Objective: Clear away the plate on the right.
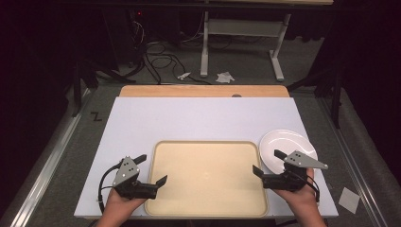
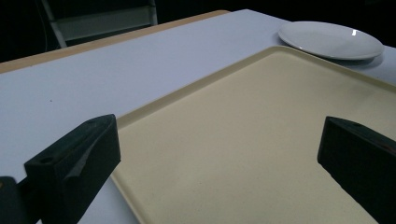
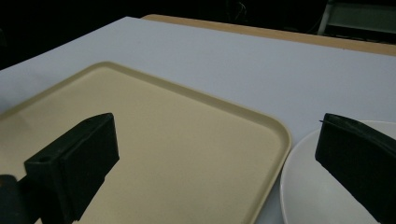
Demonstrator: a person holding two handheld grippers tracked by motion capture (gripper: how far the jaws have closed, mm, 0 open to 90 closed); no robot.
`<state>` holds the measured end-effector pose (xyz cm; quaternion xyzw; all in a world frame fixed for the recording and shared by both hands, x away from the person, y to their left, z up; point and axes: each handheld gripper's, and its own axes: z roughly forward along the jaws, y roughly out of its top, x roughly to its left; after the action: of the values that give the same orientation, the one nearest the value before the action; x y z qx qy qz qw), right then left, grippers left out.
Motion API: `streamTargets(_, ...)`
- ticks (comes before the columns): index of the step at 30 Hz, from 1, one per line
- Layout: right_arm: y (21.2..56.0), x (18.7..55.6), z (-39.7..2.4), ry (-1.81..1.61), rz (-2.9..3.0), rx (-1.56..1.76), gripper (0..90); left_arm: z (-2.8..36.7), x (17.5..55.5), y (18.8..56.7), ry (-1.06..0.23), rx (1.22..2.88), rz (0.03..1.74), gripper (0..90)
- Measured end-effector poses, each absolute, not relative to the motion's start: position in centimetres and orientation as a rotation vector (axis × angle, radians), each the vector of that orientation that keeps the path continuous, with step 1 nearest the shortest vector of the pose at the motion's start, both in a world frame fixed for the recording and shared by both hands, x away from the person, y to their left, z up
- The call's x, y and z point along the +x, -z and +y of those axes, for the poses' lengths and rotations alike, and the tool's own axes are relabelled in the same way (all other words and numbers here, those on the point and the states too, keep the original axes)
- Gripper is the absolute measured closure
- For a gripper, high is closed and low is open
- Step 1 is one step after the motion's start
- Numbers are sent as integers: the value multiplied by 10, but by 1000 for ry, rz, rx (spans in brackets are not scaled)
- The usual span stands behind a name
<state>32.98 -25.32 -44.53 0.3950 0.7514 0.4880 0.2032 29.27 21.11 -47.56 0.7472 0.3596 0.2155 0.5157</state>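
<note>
An empty beige tray (image 1: 205, 175) lies on the white tabletop (image 1: 198, 118) near the front edge. Just off its far right corner rests an empty white plate (image 1: 288, 150). My left gripper (image 1: 152, 169) is open, straddling the tray's left rim, with nothing between its jaws. My right gripper (image 1: 265, 161) is open too, spanning the gap between the tray's right rim and the plate. Beyond the left gripper (image 2: 219, 135) I see the tray (image 2: 261, 116) and the plate (image 2: 329, 39) farther off. Past the right gripper (image 3: 217, 135) are the tray's corner (image 3: 154, 126) and the plate's rim (image 3: 317, 186).
A wooden strip (image 1: 203, 91) borders the table's far edge. Behind it, on the floor, are a white desk frame (image 1: 241, 42), cables (image 1: 161, 59) and paper scraps (image 1: 225, 76). The far half of the white top holds nothing.
</note>
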Motion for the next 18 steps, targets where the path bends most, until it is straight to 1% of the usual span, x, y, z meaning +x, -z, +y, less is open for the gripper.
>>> streamTargets(18, 446, 332, -259, -1389, 2085, 1144, 1, 211, 293, 477, -506, 1793, 860, 2)
